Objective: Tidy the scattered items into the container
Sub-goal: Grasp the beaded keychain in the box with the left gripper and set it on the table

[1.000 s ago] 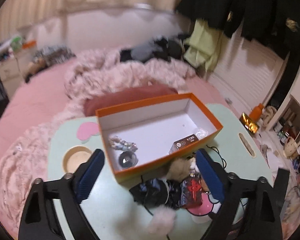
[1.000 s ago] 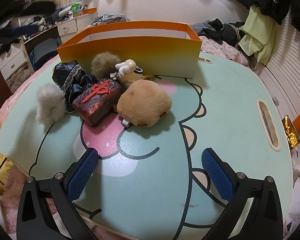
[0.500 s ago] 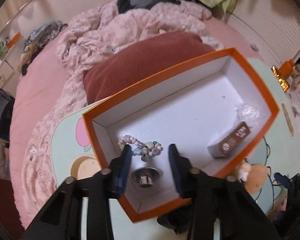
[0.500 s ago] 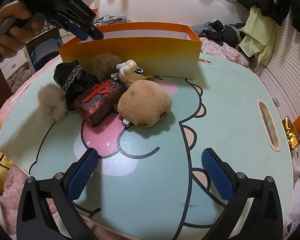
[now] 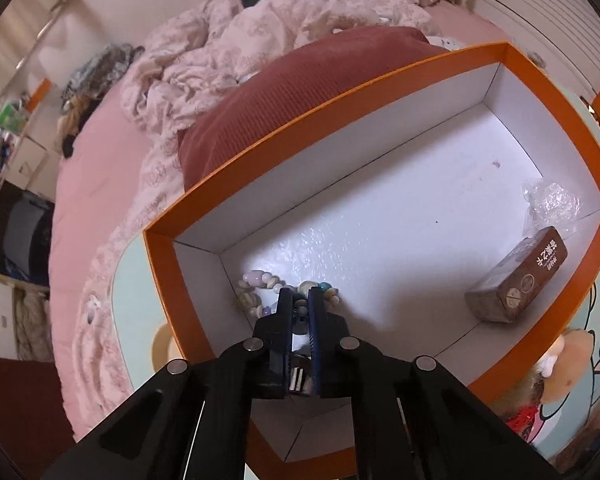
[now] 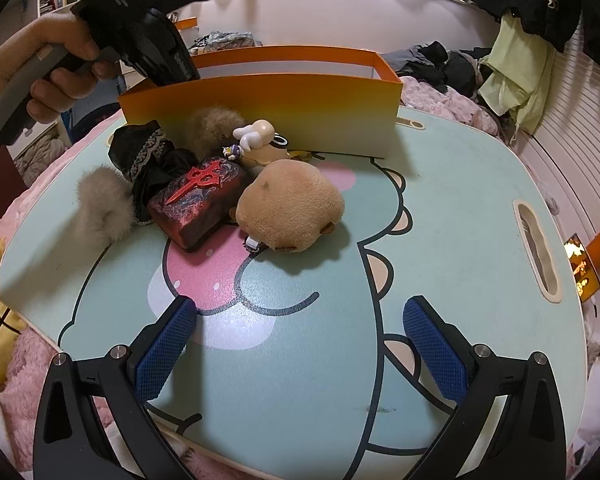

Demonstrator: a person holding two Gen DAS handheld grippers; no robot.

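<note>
The orange box (image 5: 380,92) with a white inside stands on the mint cartoon table (image 6: 440,200). My left gripper (image 5: 300,294) reaches down into its near left corner, jaws shut to a thin slit over the bead bracelet (image 5: 256,284); a silver piece shows through the slit, and I cannot tell if anything is pinched. A brown packet (image 5: 520,276) and clear wrap (image 5: 556,204) lie at the right end of the box. My right gripper (image 6: 300,306) hangs open and empty over the table's front. In front of the box (image 6: 280,96) lie a tan plush (image 6: 292,208), a dark red case (image 6: 196,200), black lace cloth (image 6: 148,156), a grey fur ball (image 6: 104,204) and a cream figure (image 6: 260,140).
A hand (image 6: 56,60) holds the left gripper's handle above the box's left end. A bed with pink blankets (image 5: 260,40) and a dark red cushion (image 5: 300,92) lies behind the table. The table has a handle slot (image 6: 536,252) on its right side.
The left gripper swung from behind the pile over the box, tipped down into its left corner and shut its jaws. The right gripper has not moved.
</note>
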